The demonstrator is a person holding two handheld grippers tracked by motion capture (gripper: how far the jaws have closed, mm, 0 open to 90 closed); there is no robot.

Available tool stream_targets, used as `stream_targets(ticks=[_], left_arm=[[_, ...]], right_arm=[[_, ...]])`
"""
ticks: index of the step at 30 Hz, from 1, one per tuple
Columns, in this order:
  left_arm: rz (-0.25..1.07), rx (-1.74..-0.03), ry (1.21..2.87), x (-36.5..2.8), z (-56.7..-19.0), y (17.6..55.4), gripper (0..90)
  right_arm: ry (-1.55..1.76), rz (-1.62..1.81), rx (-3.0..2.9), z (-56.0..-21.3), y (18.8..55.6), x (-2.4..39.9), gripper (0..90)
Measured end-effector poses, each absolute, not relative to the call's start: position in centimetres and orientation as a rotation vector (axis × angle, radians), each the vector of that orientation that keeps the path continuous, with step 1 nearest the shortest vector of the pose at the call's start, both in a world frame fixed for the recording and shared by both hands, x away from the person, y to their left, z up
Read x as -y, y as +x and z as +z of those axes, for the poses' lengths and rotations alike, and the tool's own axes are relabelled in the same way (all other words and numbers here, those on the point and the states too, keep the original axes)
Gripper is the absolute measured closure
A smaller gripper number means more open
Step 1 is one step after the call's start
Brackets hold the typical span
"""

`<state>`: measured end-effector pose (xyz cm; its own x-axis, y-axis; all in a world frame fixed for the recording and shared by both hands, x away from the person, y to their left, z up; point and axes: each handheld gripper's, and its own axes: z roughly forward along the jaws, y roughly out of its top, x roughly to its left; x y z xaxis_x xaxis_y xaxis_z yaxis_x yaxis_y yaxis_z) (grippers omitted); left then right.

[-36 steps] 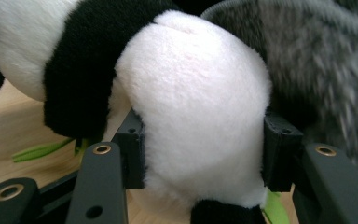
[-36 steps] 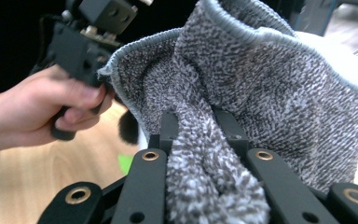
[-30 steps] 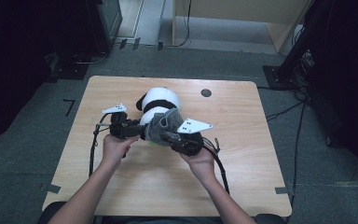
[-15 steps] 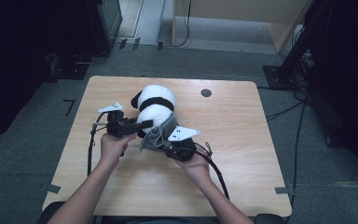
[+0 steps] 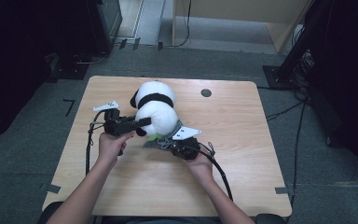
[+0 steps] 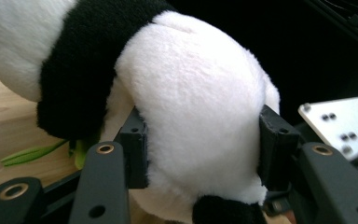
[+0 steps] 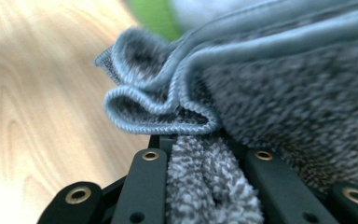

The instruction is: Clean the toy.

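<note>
Pale wooden table (image 5: 242, 172): left gripper (image 5: 142, 122) clamps the fluffy round panda plush (image 5: 156, 109); right gripper (image 5: 168, 143) pinches nubby grey terry cloth (image 7: 279, 93).

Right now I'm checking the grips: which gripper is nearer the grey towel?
Right. The right gripper is shut on the grey towel; the left gripper clamps the panda beside it.

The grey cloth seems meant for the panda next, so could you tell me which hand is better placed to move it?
Probably the right: its claw is shut on the grey cloth, while the left claw clamps the panda.
</note>
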<state>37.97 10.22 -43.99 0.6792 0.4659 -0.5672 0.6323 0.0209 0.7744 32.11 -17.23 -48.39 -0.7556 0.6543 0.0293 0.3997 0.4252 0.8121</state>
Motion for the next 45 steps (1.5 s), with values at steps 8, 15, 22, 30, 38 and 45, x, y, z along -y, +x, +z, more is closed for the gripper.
stream_targets(ticks=[8,15,22,30,38,45], left_arm=[[-0.165,-0.922,1.617,-10.9,-43.9,38.1,47.9],[-0.155,-0.930,1.620,-11.3,-44.0,38.3,47.9],[-0.147,-0.929,1.617,-11.7,-43.9,38.5,47.9],[-0.142,-0.936,1.592,-12.4,-43.8,39.2,47.9],[-0.104,-0.926,1.622,-12.8,-43.5,39.9,47.9],[-0.101,-0.937,1.606,-13.6,-43.9,40.5,47.9]], right_arm=[[1.085,1.263,-2.300,-48.0,33.5,20.5,77.3],[1.227,1.287,-2.205,-47.0,34.5,24.2,77.2],[1.296,1.323,-2.141,-45.7,34.5,26.5,77.2],[1.348,1.347,-2.092,-44.3,34.2,29.4,77.0],[1.465,1.321,-2.067,-45.0,34.4,32.8,76.3],[1.572,1.283,-2.035,-46.1,34.6,35.5,76.3]])
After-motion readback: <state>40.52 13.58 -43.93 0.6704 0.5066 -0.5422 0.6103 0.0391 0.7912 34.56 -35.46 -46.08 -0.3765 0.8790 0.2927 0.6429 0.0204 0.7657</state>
